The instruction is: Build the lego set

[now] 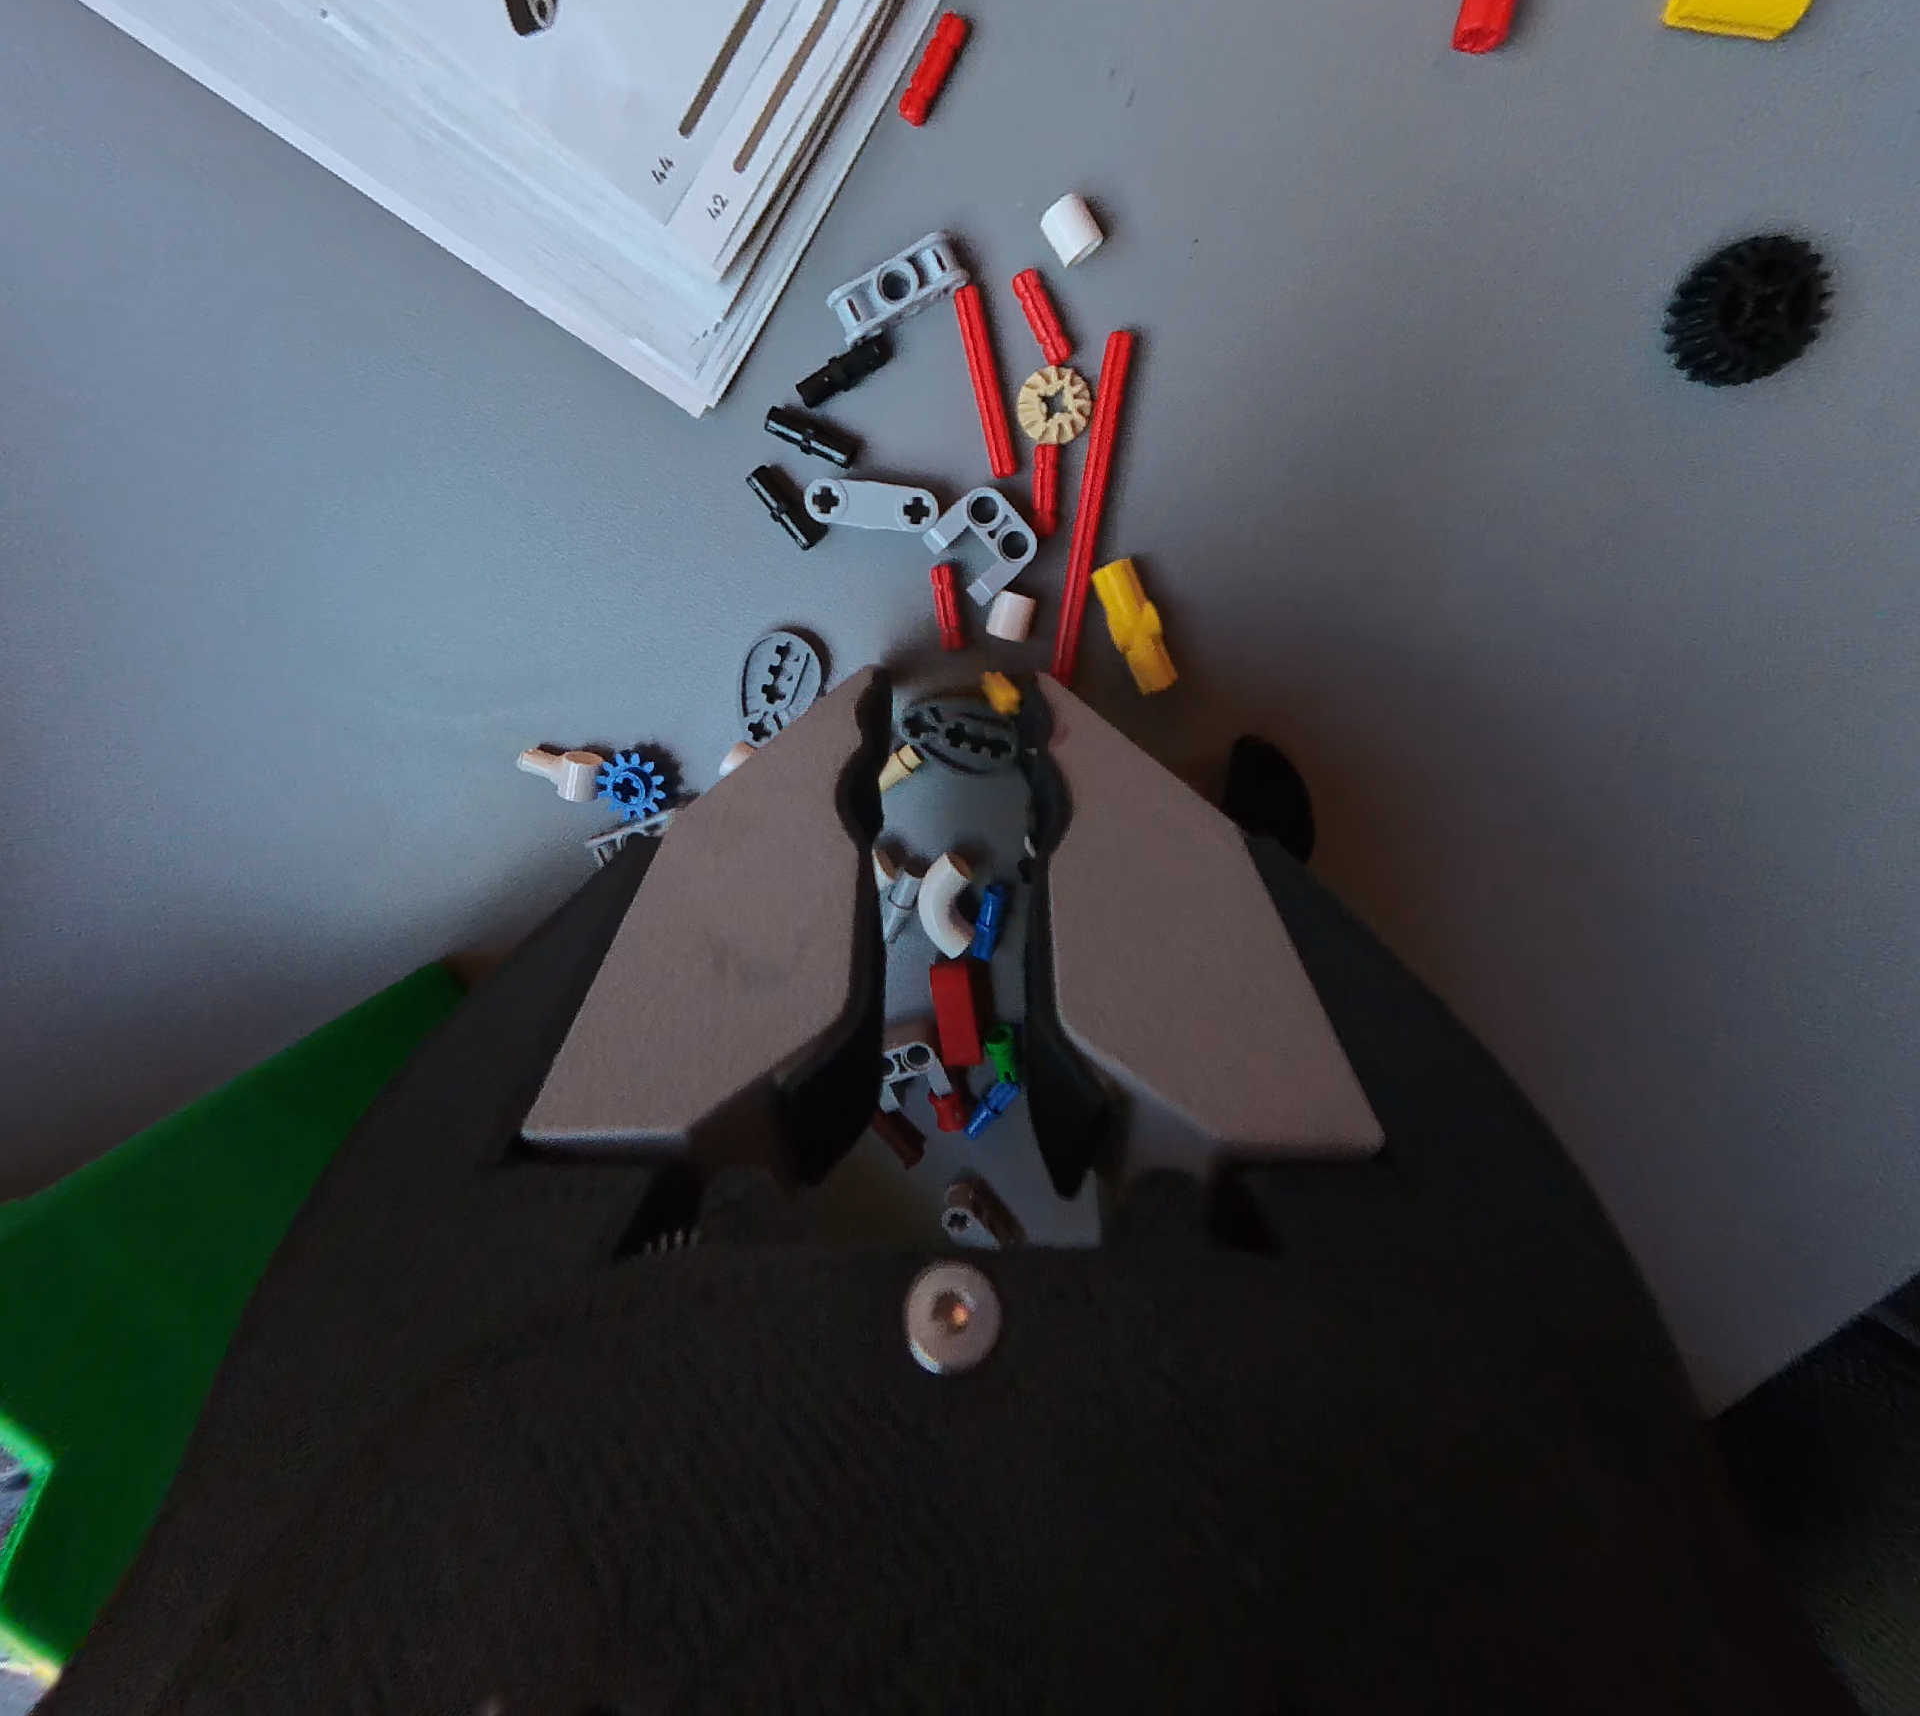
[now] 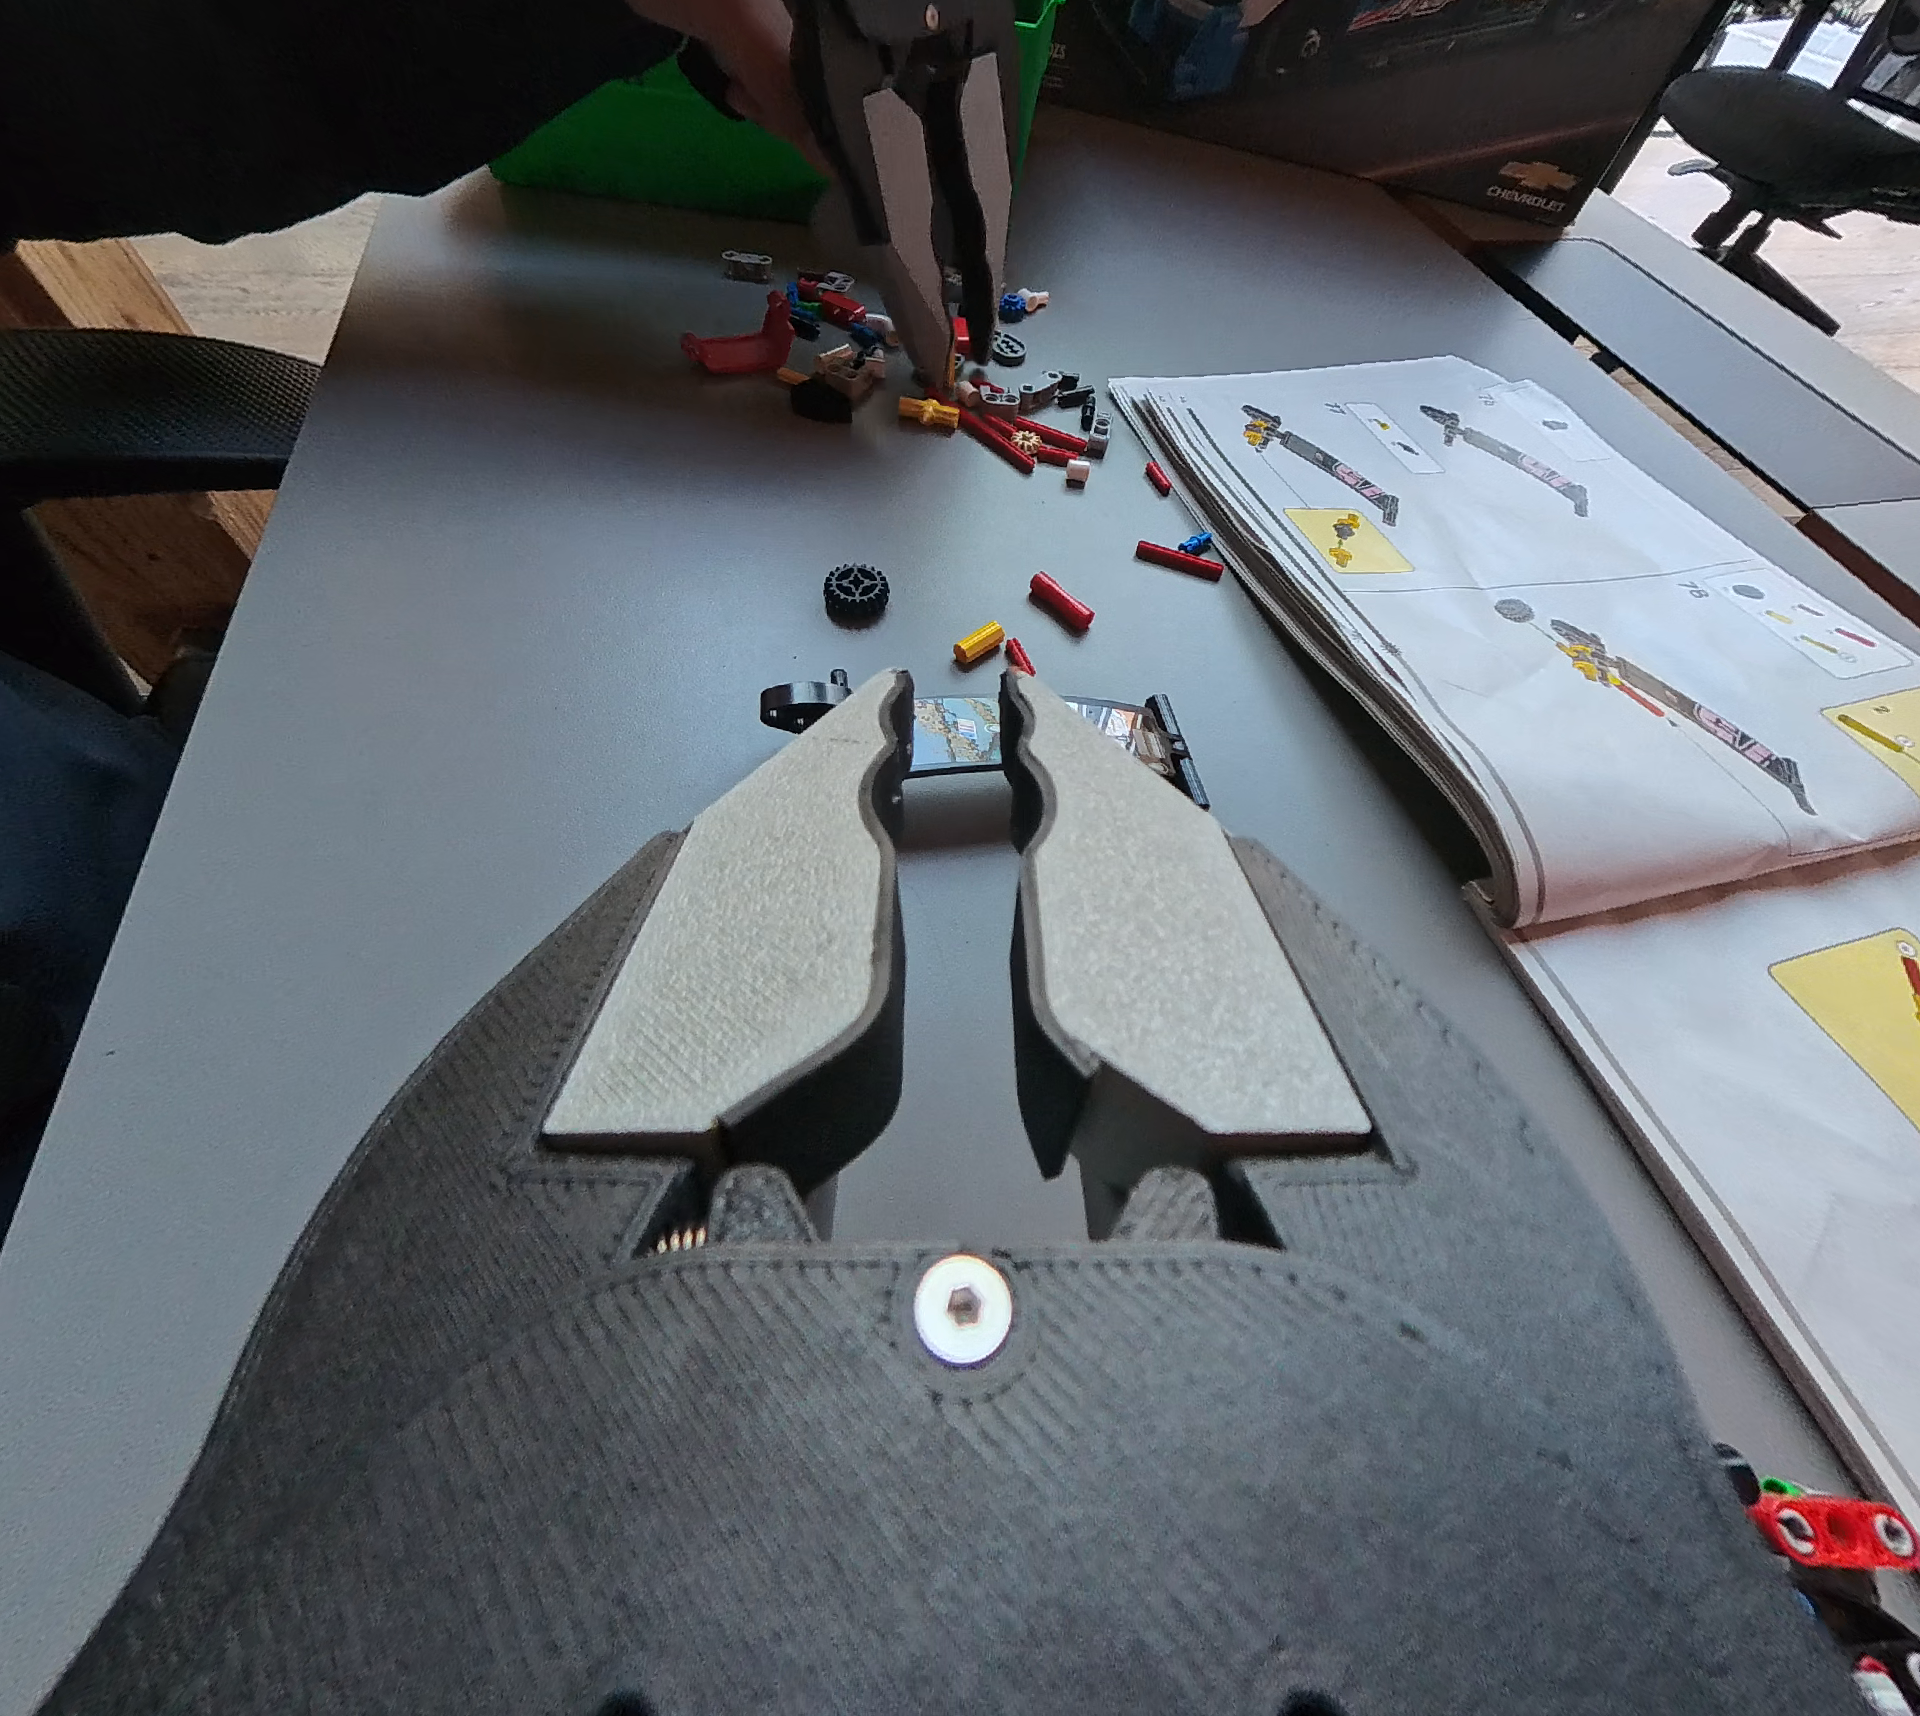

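Left gripper (image 1: 958, 700): tips down in the loose parts pile, jaws parted, straddling a grey oval plate (image 1: 961, 736) flat on the table (image 1: 312, 575). No pad visibly pressing it. Small yellow bit (image 1: 1000, 690) by the right tip, long red axle (image 1: 1091, 513) just beyond.

Right gripper (image 2: 956, 700): low over a black curved panel (image 2: 956, 736) with a printed face. Panel runs past both fingers, so can't tell if clamped.

Room: bare table to its left, open booklet (image 2: 1455, 627) close on the right, yellow pin (image 2: 977, 642) and black gear (image 2: 856, 594) just ahead.
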`<state>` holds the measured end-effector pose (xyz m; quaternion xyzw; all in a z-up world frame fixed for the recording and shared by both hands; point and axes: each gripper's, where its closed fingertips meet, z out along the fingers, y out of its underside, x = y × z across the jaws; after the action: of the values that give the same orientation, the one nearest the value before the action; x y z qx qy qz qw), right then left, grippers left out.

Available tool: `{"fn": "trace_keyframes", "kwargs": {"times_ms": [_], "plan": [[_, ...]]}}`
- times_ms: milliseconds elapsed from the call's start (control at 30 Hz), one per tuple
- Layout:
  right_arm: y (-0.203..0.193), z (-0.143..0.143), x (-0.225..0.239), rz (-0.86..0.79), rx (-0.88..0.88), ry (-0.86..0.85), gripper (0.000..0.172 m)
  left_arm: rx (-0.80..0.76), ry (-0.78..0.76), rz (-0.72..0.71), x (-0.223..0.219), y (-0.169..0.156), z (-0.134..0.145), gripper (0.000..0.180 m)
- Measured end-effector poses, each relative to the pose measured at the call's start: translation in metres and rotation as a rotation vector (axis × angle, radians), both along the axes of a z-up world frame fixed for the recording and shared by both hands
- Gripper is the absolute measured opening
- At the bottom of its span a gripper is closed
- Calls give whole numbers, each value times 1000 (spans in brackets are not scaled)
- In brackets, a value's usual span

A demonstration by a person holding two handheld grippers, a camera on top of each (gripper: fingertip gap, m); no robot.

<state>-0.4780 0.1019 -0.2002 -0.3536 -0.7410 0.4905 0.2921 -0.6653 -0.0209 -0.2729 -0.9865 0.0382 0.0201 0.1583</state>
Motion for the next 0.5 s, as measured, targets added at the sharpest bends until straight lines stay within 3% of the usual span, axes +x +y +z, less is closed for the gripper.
{"fn": "trace_keyframes", "kwargs": {"times_ms": [267, 500], "plan": [[1, -1, 0, -2, 0, -5, 13, 11, -16, -20, 0, 1, 0, 27], [0, -2, 0, 0, 3, -7, 13, 21, -39, -87, 8, 1, 0, 18]]}}
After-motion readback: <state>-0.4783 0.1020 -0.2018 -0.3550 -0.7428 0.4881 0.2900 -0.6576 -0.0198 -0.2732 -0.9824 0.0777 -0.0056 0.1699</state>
